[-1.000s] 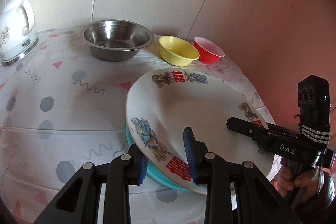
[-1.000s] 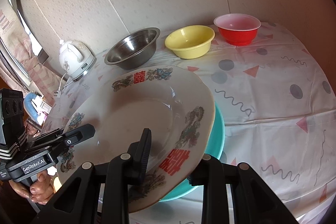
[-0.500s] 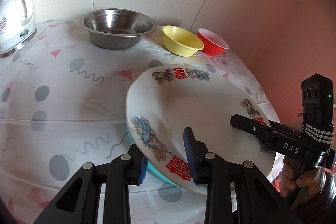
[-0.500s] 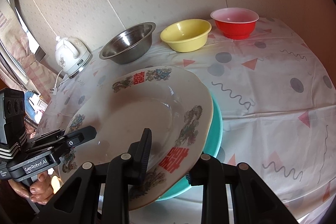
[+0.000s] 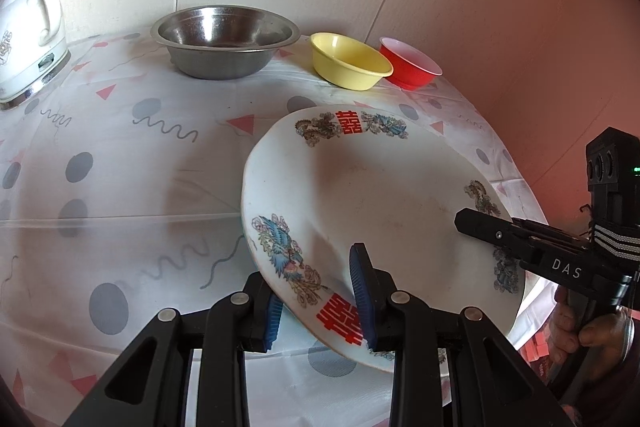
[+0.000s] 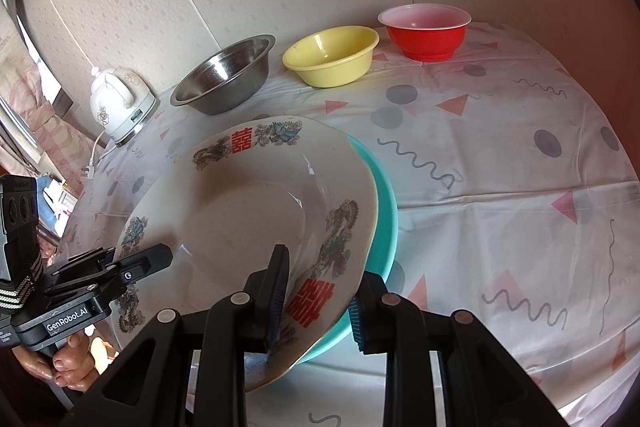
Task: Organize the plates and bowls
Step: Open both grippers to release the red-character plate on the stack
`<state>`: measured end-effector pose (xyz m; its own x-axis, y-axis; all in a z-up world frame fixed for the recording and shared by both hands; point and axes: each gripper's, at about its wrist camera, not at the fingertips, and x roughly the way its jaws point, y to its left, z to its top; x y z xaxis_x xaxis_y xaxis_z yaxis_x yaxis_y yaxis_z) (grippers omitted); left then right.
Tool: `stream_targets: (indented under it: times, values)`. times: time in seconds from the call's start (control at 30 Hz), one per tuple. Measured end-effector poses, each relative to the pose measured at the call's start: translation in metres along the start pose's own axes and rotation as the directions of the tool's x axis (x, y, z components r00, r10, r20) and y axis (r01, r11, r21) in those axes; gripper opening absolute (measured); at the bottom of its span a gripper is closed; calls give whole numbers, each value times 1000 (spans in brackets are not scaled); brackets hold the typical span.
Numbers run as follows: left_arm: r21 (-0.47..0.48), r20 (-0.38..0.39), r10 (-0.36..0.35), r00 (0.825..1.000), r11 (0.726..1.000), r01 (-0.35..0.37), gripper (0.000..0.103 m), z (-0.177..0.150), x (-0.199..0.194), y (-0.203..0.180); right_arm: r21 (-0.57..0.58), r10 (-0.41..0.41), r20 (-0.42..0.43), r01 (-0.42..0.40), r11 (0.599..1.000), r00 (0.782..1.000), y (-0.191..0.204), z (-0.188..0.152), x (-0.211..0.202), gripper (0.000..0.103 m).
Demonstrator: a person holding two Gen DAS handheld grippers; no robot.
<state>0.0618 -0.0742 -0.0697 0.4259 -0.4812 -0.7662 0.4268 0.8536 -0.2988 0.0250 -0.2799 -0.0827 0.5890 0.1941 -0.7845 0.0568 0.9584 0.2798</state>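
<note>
The left gripper [image 5: 318, 301] pinches the near rim of the white patterned plate [image 5: 384, 203] between its blue pads, one pad over the rim and one under it. The right gripper [image 6: 316, 301] grips the same plate at the opposite part of its rim, and its outer finger also reaches below the teal plate [image 6: 384, 211] lying directly under the white one. Whether both plates sit inside that pinch cannot be told for certain.

The pair sits by the near edge of the table [image 5: 120, 163], the white plate tilted up. Along the far edge stand the steel bowl [image 5: 224, 41], the yellow bowl [image 5: 348, 61] and the red bowl [image 5: 412, 63] in a row, with a white kettle [image 5: 28, 39] at the far left corner.

The step in hand looks like carrying the stacked plates with both hands. Next, the two grippers should move together, keeping the plate level, towards a free patch of table.
</note>
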Motion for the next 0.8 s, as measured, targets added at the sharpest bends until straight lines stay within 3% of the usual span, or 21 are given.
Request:
stream_targets:
  times: [0.33,0.8]
  values:
    - [5,9,61,998,998,-61,32,1,5,-3,-46,-68,24,69,997,997,4,1,-1,27]
    - [-13,5,90,996,996,-90,35,4,9,-5,-17,-87,21,88,996,996,2,4,3,29]
